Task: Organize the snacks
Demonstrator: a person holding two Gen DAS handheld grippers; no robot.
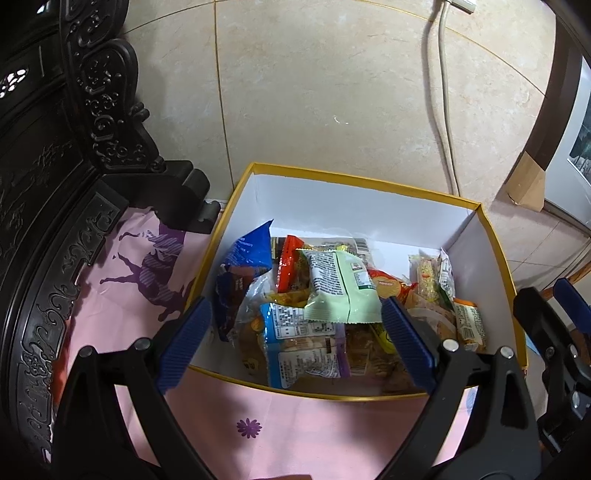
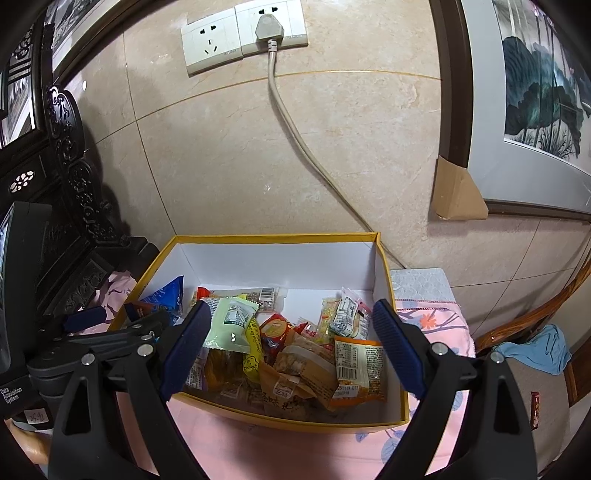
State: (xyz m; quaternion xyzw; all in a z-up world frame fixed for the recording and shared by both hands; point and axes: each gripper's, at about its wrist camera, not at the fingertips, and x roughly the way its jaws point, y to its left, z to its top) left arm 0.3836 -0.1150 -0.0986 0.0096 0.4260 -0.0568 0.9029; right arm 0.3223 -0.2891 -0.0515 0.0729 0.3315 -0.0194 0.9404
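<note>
The yellow-rimmed, white-lined cardboard box (image 1: 369, 206) sits directly ahead of and below both tongs, its near wall just under the fingertips. It holds a loose heap of wrapped snacks: a pale green foil packet (image 1: 341, 286) lies on top between the left fingers, a blue crinkled bag (image 1: 249, 251) stands against the wall beyond the left finger, and an orange-edged packet with a barcode (image 2: 356, 363) lies just inside the right tong's right finger.

The left gripper (image 1: 295, 332) hovers over the box, jaws wide apart, holding nothing. The right gripper (image 2: 291, 343) hovers alongside, likewise spread and empty.

The box rests on a pink floral cloth (image 1: 295, 435). A beige tiled wall (image 2: 240, 155) stands behind, with a white wall socket (image 2: 243, 33) and plugged-in grey cable (image 2: 295, 136).
</note>
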